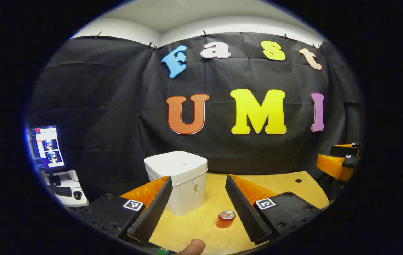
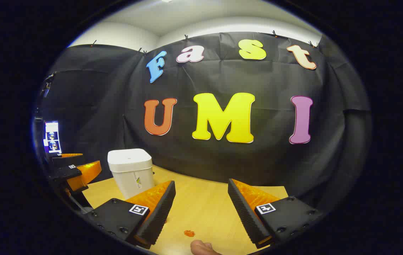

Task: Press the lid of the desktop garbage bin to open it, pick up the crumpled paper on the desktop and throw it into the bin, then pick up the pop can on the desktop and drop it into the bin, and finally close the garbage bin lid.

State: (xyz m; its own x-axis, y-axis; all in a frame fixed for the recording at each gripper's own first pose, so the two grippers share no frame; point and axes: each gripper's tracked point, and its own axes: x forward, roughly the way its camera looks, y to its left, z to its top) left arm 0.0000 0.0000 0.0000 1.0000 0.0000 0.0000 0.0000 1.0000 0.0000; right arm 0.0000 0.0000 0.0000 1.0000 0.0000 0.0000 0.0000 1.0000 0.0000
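Observation:
The white garbage bin (image 1: 175, 180) stands on the wooden table (image 1: 279, 182) with its lid down, just past my left gripper's left fingertip. A red pop can (image 1: 226, 219) stands upright on the table, low between the fingers and close to the right one. My left gripper (image 1: 198, 180) is open and holds nothing. In the right gripper view the bin (image 2: 130, 171) sits at the far left, and my right gripper (image 2: 201, 184) is open over bare table. The left gripper (image 2: 77, 170) shows beside the bin, the right gripper (image 1: 339, 159) at the far right edge.
A monitor (image 1: 47, 147) with a keyboard and mouse stands on a white desk (image 1: 67, 177) to the left. The table has a small dark hole (image 1: 298, 180). A small orange spot (image 2: 188, 233) lies on the wood. A person's fingertip (image 1: 192, 246) shows at the bottom.

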